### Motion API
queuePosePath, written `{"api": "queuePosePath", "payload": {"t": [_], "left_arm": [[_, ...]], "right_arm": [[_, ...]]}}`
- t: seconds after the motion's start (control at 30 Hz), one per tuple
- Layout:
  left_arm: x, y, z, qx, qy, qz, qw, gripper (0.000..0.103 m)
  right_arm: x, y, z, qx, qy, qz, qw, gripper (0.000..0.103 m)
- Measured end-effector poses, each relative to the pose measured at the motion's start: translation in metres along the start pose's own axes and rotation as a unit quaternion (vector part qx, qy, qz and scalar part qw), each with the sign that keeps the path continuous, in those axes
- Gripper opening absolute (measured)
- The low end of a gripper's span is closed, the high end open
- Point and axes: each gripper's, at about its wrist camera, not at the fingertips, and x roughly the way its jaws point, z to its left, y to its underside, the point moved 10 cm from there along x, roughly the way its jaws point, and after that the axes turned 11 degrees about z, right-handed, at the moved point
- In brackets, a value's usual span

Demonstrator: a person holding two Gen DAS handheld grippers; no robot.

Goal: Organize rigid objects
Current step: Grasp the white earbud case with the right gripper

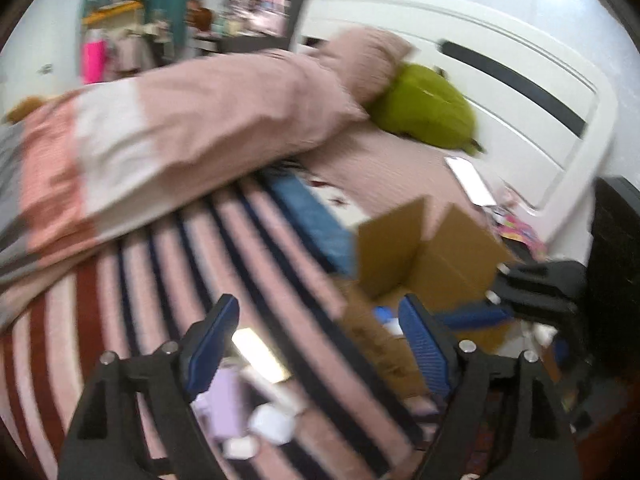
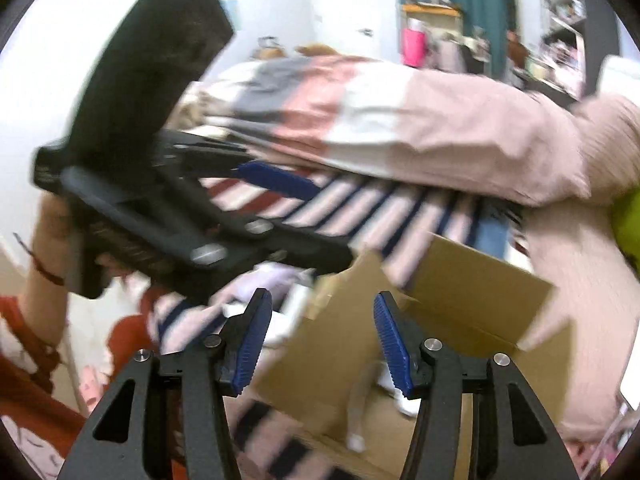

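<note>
You have the cardboard box (image 1: 424,256) on the bed, on the striped blanket (image 1: 256,264), to the right of your left gripper (image 1: 316,344). Small items (image 1: 272,420) lie on the blanket just before this gripper. Behind the box, the folded duvet (image 1: 192,128) lies across the bed, and the pillow (image 1: 364,60) leans on the headboard (image 1: 520,92). Your right gripper (image 2: 320,340) is over the box, with the left one to its left.
</note>
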Motion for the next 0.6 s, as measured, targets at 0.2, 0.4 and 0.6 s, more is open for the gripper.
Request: {"api": "queuePosePath", "payload": {"t": [0.2,0.4,0.6], "left_arm": [[-0.013,0.059,0.082,-0.063,-0.055,-0.019,0.9963,0.081],[0.003,0.118,0.132,-0.115,-0.068,-0.02,0.9908,0.083],[0.023,0.158,0.152,-0.139,-0.058,-0.004,0.9885,0.083]], "right_arm": [[0.047,-0.016,0.075,-0.034,-0.061,0.017,0.997,0.049],[0.119,0.003,0.097,-0.013,-0.088,0.07,0.994,0.049],[0.185,0.04,0.065,0.024,-0.041,0.123,0.991,0.049]]}}
